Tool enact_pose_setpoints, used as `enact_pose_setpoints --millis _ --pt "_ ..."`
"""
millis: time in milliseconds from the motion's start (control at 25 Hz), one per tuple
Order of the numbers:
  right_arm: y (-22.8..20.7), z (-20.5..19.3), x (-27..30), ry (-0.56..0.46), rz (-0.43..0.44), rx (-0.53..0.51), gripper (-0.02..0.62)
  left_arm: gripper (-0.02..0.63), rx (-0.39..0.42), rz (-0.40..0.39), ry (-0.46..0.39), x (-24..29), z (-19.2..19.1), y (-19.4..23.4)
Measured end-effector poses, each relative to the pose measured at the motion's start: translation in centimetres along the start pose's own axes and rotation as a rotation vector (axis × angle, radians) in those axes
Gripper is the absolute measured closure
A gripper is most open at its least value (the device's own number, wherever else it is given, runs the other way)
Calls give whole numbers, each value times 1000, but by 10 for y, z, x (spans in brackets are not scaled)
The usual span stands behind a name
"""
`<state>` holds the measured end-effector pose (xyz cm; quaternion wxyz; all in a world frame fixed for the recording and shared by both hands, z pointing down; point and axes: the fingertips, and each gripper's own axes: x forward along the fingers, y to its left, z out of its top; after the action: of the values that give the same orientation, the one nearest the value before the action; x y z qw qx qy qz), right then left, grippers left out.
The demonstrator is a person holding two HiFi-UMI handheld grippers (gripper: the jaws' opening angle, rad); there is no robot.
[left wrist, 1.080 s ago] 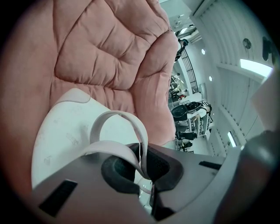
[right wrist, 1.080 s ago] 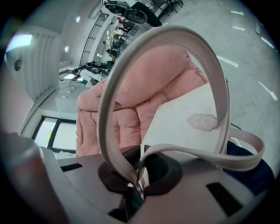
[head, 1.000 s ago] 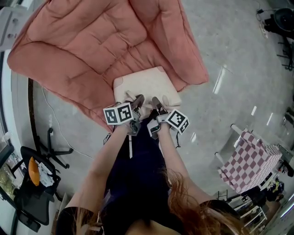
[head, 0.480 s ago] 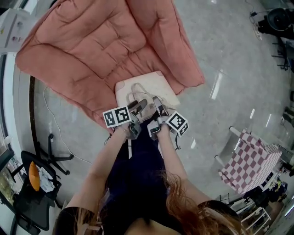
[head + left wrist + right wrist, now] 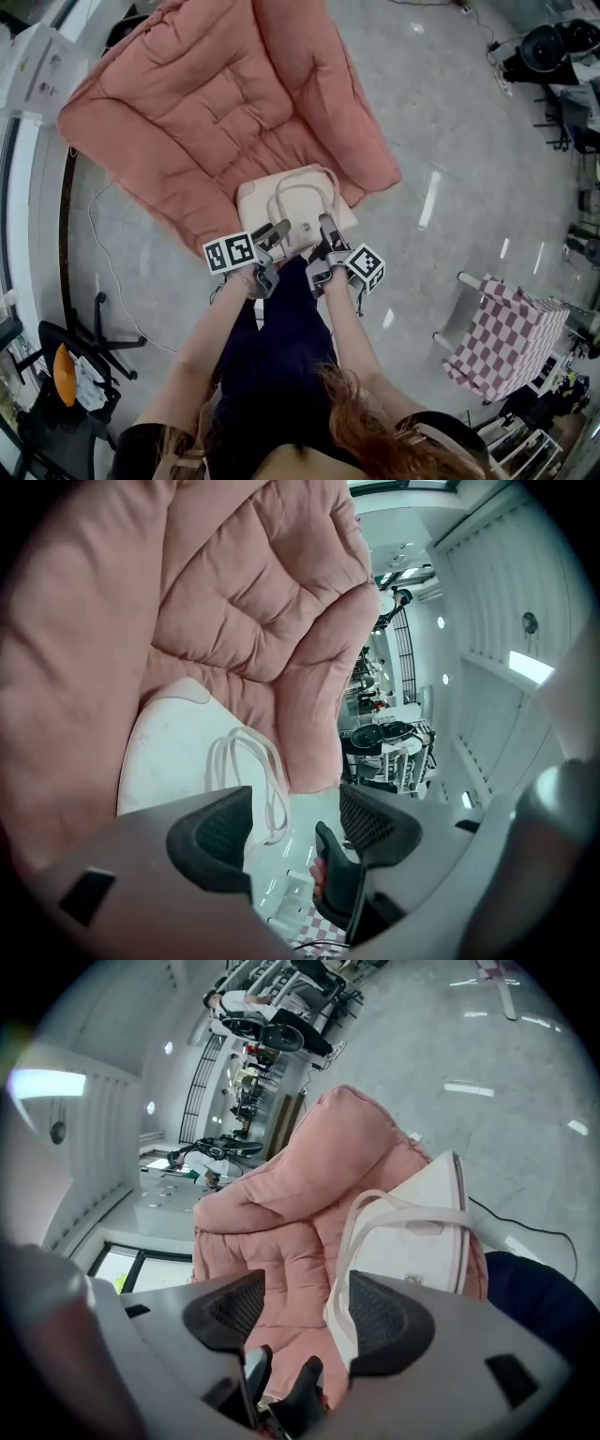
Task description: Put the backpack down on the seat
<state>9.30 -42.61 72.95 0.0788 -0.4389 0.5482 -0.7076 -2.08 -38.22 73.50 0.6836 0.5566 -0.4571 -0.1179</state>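
the backpack (image 5: 298, 202) lies on the pink seat's (image 5: 216, 103) front edge, the left gripper (image 5: 273, 234) and right gripper (image 5: 327, 231) fingers just opened, apart and empty, so it may slip off, or its handle (image 5: 298, 184) may snag a finger.

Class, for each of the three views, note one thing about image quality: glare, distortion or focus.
Head view: bright streaks of glare lie on the glossy floor, and straight lines bow near the edges. Left gripper view: fisheye circle with black corners; the light panel is blown out. Right gripper view: same round vignette; the backpack reads sharp, the background bends.
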Motion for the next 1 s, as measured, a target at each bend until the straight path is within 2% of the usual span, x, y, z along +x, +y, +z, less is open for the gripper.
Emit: enact_pose_setpoints --millis 360,480,760,1000 --pt "42 -30 -36 -3 84 -30 325 325 117 -100 4 -49 -21 -44" --pt "60 -46 -48 -3 99 -83 325 325 172 -135 -1 -68 -21 -57" --pt "108 -89 -82 -6 209 -178 325 325 422 -196 -14 -118 -24 -98" --pt "167 -115 -116 -85 300 -391 325 325 679 -239 -94 -169 -11 -142"
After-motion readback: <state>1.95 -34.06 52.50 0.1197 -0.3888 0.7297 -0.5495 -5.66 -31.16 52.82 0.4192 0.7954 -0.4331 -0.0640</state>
